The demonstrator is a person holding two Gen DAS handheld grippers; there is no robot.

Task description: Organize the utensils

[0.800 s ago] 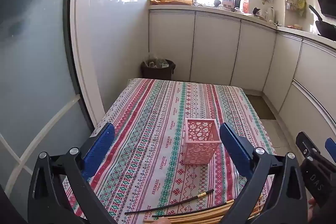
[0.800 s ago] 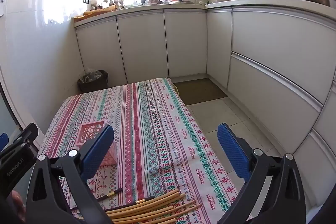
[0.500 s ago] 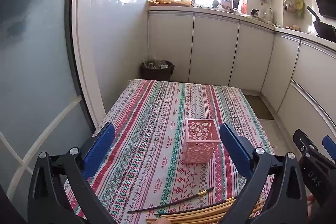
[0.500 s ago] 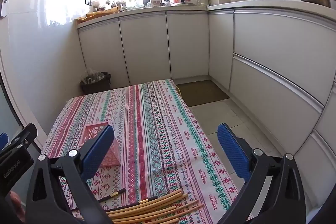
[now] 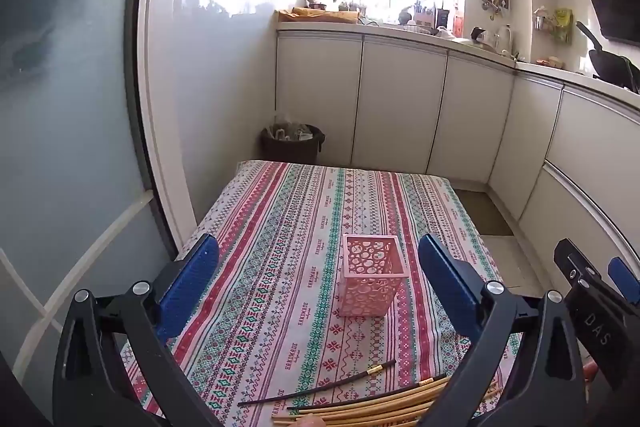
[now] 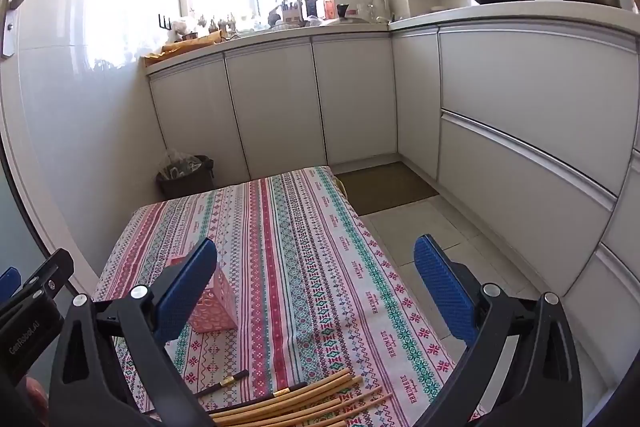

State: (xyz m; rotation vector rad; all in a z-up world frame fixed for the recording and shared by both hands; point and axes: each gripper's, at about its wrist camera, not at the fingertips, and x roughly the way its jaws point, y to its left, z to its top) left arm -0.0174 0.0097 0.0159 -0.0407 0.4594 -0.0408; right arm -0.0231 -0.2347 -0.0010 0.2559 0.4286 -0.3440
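Left wrist view. The left gripper (image 5: 318,277) hangs above the near part of the table, jaws spread wide, nothing between them. The pink holder (image 5: 372,277) stands upright on the striped tablecloth (image 5: 280,227), open top up, framed between the two blue pads. The chopsticks (image 5: 360,411) lie flat at the near edge of the table, a loose bundle of pale wooden ones with two black ones (image 5: 320,389) alongside. Their long axes run roughly left to right across the view, the right ends angled a little away from the camera, towards the holder. They sit well short of the holder, not touching it. The edge of the right gripper shows at far right.

Right wrist view. The right gripper (image 6: 314,277) is also wide open and empty, held above the table. The chopsticks (image 6: 304,401) lie low in the frame, fanned slightly, tips pointing up and right. The holder (image 6: 216,309) is partly hidden behind the left pad.

Judgement: nothing has been picked up; this looks like the approach before the first grasp. Next move probably calls for lowering one gripper to the bundle, jaws set across a stick's long axis, closing on one or a few, then tipping them upright to drop into the holder.
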